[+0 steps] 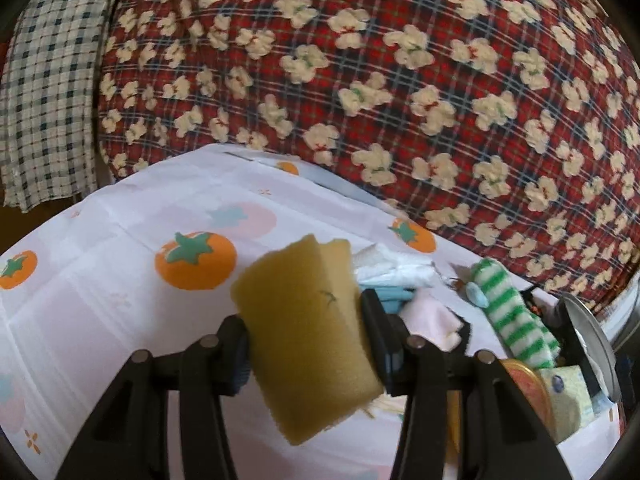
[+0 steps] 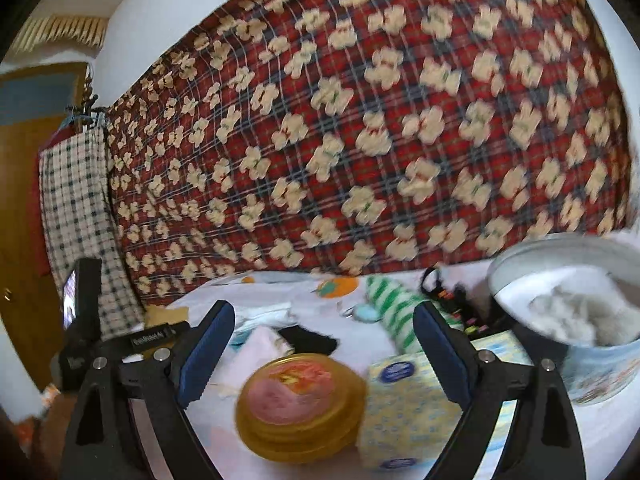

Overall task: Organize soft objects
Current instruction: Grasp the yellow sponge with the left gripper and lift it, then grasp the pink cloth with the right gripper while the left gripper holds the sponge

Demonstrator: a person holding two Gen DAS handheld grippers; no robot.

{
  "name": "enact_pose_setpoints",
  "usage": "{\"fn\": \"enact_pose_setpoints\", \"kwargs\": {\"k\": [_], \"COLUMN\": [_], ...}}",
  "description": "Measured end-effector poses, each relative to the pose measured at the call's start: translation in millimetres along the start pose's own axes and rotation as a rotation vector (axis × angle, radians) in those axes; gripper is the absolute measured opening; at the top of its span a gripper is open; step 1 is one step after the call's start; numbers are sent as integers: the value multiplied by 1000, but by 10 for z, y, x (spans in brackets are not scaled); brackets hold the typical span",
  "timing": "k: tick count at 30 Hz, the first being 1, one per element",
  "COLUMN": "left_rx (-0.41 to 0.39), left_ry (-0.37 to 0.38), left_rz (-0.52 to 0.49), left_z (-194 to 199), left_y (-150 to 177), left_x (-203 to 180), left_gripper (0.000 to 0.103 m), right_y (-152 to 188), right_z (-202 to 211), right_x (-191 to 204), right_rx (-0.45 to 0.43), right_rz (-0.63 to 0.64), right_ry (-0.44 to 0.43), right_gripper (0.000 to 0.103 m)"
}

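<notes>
Sponge (image 1: pixel 308 344), yellow foam, light and squashy: my left gripper (image 1: pixel 306 344) pinches its folded middle, half closed; my right gripper (image 2: pixel 324 336) gapes empty.

Yellow sponge (image 1: pixel 308 344): rectangular foam block, squeezed at its sides and raised clear of the fruit-print tablecloth (image 1: pixel 100 300), tilted with its far end highest. Green-and-white striped sock (image 1: pixel 516 320): lies lengthwise on the cloth beside a folded pink cloth (image 1: pixel 434 320) and crumpled white tissue (image 1: pixel 394 266). Yellow-patterned tissue pack (image 2: pixel 408 400): rests flat beside the round amber lid (image 2: pixel 300 404), touching it
</notes>
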State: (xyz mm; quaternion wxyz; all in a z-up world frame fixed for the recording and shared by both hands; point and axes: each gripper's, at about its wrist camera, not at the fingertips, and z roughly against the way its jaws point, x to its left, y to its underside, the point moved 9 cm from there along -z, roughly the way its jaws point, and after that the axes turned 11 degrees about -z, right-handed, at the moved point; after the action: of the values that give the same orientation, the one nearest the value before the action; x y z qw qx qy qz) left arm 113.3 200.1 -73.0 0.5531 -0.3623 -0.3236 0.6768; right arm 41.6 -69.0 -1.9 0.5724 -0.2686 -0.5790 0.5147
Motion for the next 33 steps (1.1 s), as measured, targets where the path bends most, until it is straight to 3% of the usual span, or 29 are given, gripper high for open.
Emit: {"fn": "enact_pose_setpoints", "kwargs": {"k": [1, 3, 6, 11, 16, 19, 24, 26, 29, 33], "left_rx": [-2, -20, -59, -93, -136, -148, -142, -140, -138, -131], "left_ry": [-17, -51, -115, -136, -204, -243, -241, -237, -228, -219], "left_rz": [8, 19, 23, 63, 82, 85, 79, 73, 75, 86], "left_z": [-19, -38, -36, -14, 94, 139, 133, 129, 127, 117], "left_y": [-5, -31, -76, -98, -141, -155, -146, -144, -134, -113], "left_x": [57, 148, 274, 439, 611, 685, 694, 680, 665, 680], "left_gripper": [48, 48, 48, 48, 48, 48, 48, 48, 48, 48], "right_y": [12, 47, 105, 318, 737, 914, 1192, 1236, 1279, 1246], "right_z": [-44, -145, -334, -798, -1338, -1547, -1810, -1846, -1905, -1914], "right_x": [27, 120, 334, 745, 900, 887, 877, 916, 886, 828], "right_rx": [19, 52, 106, 257, 477, 544, 625, 650, 688, 673], "right_rz": [-14, -23, -35, 53, 107, 154, 271, 280, 286, 316], "right_ry": [-16, -35, -70, -57, 9, 81, 210, 210, 238, 275], "right_gripper": [76, 71, 71, 71, 71, 71, 69, 69, 52, 18]}}
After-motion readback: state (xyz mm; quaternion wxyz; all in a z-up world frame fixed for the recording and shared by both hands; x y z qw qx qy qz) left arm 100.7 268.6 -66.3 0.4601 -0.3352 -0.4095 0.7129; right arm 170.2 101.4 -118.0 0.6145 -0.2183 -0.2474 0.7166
